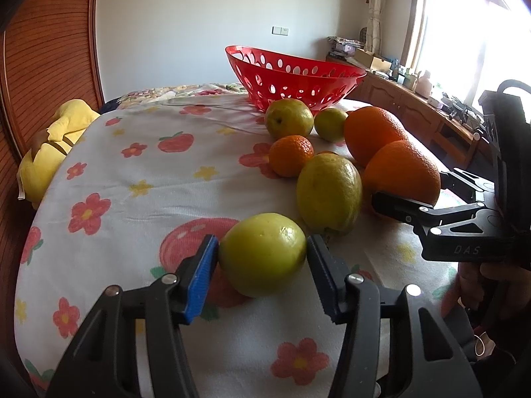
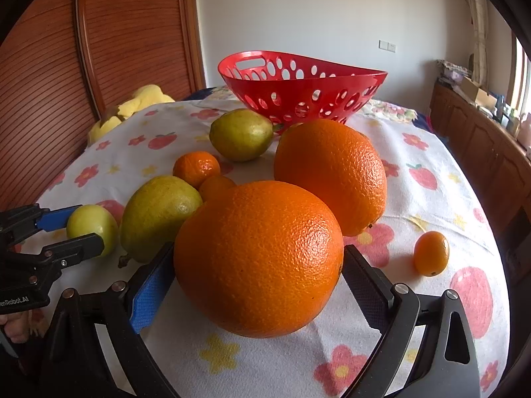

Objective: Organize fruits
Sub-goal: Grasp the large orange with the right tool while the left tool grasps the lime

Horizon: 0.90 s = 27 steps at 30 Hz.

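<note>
Item nearest: small green fruit (image 1: 262,253), resting on the flowered cloth (image 1: 139,179), long axis crosswise between the pads of the left gripper (image 1: 262,258); pads at or just beside its ends, firm grip not certain. Large orange (image 2: 259,258), likewise on the cloth, bracketed closely by the right gripper (image 2: 259,285). Red basket (image 1: 292,76) stands beyond both fruits, behind the remaining citrus; the orange lies somewhat nearer to it. Neither fruit is lifted.

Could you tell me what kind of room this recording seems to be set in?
Probably a bedroom at home: the fruit lies on a flowered sheet, a stuffed toy sits by a wooden headboard, and wooden cabinets run under the window.
</note>
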Each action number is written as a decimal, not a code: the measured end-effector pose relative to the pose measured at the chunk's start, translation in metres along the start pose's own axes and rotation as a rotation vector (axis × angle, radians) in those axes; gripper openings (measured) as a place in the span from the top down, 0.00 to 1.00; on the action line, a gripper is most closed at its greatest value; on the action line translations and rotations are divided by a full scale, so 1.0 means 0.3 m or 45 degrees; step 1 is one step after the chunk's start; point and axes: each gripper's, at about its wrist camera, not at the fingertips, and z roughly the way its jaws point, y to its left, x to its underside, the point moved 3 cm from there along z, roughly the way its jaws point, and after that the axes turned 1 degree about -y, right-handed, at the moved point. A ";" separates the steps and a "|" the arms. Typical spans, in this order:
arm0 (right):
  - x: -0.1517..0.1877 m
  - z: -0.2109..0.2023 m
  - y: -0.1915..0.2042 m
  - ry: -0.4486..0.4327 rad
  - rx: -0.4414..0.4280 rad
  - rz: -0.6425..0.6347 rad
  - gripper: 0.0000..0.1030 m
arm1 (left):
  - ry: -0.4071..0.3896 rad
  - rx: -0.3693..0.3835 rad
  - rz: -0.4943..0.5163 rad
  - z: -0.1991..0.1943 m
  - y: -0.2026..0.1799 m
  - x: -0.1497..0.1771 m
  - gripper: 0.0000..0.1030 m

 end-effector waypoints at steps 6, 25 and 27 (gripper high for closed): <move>0.000 -0.005 0.005 0.001 0.000 -0.008 0.09 | -0.021 -0.006 0.007 -0.023 -0.002 -0.016 0.48; -0.043 -0.145 0.015 -0.053 -0.110 -0.012 0.10 | -0.113 0.012 0.056 -0.100 -0.039 -0.128 0.48; -0.067 -0.167 0.017 -0.072 -0.122 -0.012 0.10 | -0.135 0.015 0.069 -0.115 -0.046 -0.158 0.48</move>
